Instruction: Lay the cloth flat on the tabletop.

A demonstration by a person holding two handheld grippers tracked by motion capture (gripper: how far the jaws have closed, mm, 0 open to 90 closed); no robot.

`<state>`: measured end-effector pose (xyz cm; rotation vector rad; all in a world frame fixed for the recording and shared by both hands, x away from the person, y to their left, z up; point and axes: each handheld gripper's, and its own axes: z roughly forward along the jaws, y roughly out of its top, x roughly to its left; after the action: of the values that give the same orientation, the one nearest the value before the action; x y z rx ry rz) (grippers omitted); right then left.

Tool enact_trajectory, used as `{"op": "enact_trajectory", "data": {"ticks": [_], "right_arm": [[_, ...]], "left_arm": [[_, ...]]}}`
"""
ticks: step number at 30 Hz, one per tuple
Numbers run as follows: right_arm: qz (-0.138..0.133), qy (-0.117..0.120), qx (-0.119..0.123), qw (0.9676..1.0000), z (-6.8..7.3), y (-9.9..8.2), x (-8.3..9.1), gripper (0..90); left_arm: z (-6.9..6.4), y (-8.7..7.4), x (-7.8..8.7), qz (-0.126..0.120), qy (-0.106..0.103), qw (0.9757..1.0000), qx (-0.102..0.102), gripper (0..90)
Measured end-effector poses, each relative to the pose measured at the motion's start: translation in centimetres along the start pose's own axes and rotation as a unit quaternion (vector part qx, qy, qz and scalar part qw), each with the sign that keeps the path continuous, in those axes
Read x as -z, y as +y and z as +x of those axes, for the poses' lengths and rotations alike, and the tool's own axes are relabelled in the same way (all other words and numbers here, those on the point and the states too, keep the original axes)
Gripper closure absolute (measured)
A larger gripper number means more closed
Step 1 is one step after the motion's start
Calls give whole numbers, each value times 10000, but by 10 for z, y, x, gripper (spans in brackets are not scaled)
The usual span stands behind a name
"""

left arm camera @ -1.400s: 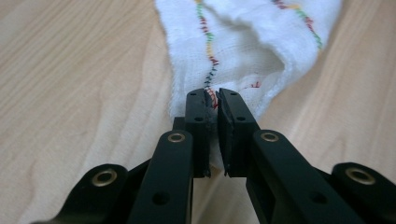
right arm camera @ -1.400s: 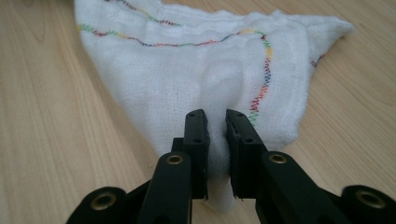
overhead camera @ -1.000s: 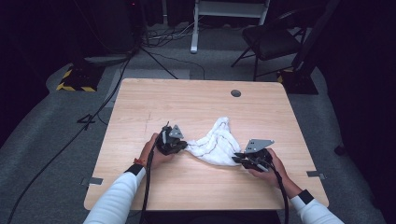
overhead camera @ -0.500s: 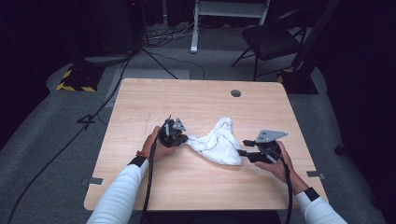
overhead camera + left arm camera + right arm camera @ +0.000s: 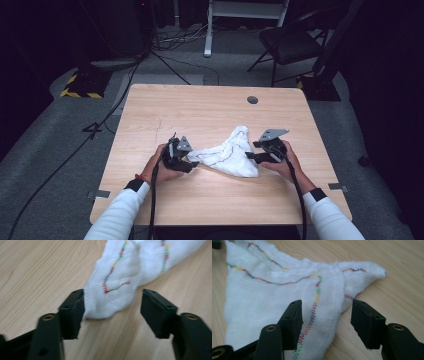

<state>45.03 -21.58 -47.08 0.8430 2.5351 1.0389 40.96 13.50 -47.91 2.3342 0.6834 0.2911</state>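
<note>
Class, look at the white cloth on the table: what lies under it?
The white cloth lies crumpled on the wooden table, whose bare wood surrounds it. Whether anything small sits beneath its folds cannot be told; the cloth covers that patch.

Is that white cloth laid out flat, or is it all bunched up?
Bunched up. The white cloth lies crumpled between the two grippers, and its coloured stitched hems run crooked across overlapping folds.

surface: light wooden table [image 5: 165, 107] | on it: crumpled white cloth [image 5: 227, 152], mid-front

White cloth [image 5: 269, 297] with rainbow zigzag stitching; black grippers.
</note>
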Motion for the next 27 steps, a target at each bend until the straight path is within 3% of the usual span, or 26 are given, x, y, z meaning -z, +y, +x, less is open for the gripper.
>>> {"op": "enact_trajectory", "data": {"ticks": [2,5,8,9,13,15,16,20,24,27], "right_arm": [[41,150,-63,9999,-1,-2,-3,524],[-2,269,116,9996,3,-3,-1,681],[-83,365,295,9989,8,-2,3,810],[-130,397,378,9984,9,-2,6,852],[-304,523,501,9969,12,-1,14,900],[-377,494,517,9967,12,1,18,844],[-371,310,462,9978,10,0,17,772],[-291,56,87,9995,1,-2,7,585],[-103,134,-170,9997,-7,-4,-8,453],[-71,188,-377,9991,-14,-4,-16,441]], "left_arm": [[-5,-2,1,-38,-125,9999,-19,307],[-7,-1,-4,-12,-329,9995,32,333],[-6,0,-10,73,-386,9992,6,466],[-6,0,-14,161,-397,9990,-115,500],[-2,1,-14,47,-369,9992,-169,667],[4,1,-15,50,-336,9994,-116,731],[4,1,-15,50,-336,9994,-116,747],[9,1,-16,63,-327,9993,-148,821],[13,2,-18,62,-340,9993,-129,861],[15,4,-19,85,-268,9994,-182,869]]}}
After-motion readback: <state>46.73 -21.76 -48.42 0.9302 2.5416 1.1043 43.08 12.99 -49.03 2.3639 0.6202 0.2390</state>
